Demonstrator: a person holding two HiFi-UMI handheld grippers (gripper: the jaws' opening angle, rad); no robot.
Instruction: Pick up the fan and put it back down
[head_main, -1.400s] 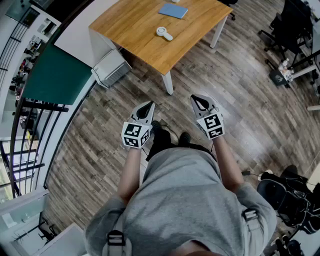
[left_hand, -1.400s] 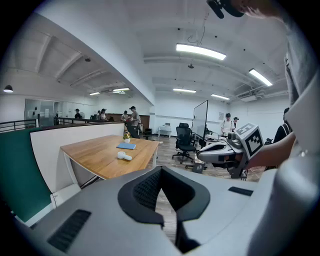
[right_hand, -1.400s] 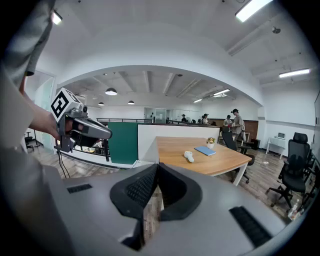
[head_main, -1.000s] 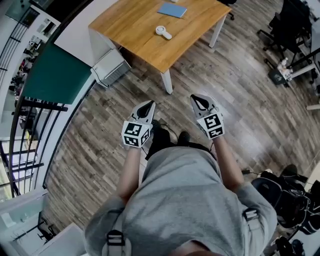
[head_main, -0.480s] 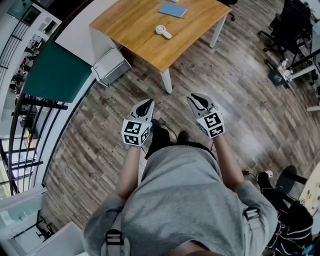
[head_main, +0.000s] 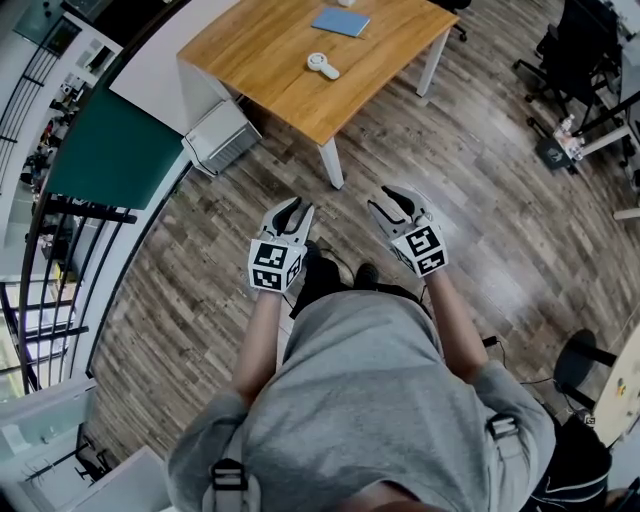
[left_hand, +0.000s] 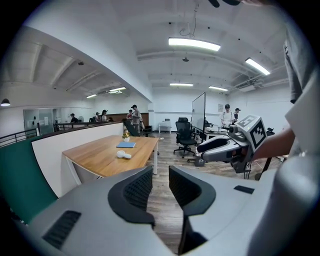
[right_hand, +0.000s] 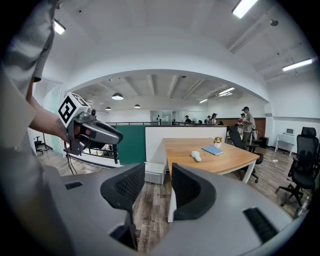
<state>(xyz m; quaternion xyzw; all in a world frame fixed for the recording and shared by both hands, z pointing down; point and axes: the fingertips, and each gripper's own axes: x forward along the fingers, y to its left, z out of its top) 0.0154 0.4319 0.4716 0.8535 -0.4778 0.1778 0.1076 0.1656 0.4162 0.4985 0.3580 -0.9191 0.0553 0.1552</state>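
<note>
Two empty grippers: left gripper (head_main: 290, 208) and right gripper (head_main: 392, 200) have just been opening, jaws apart; fan (head_main: 322, 65) lies on the table (head_main: 260, 50), well off. Likely light, rigid; grab its handle.

Bright, even light comes from long ceiling strips (left_hand: 194, 44). The wooden floor (head_main: 500, 200) has a soft sheen, and shadows under the worktop (head_main: 270, 60) are weak. All three views bend strongly at the edges, and both gripper views have dark corners. The near body of the left tool (left_hand: 160, 182) seems slightly out of focus. The distant people (left_hand: 134, 114) are small and indistinct.
</note>
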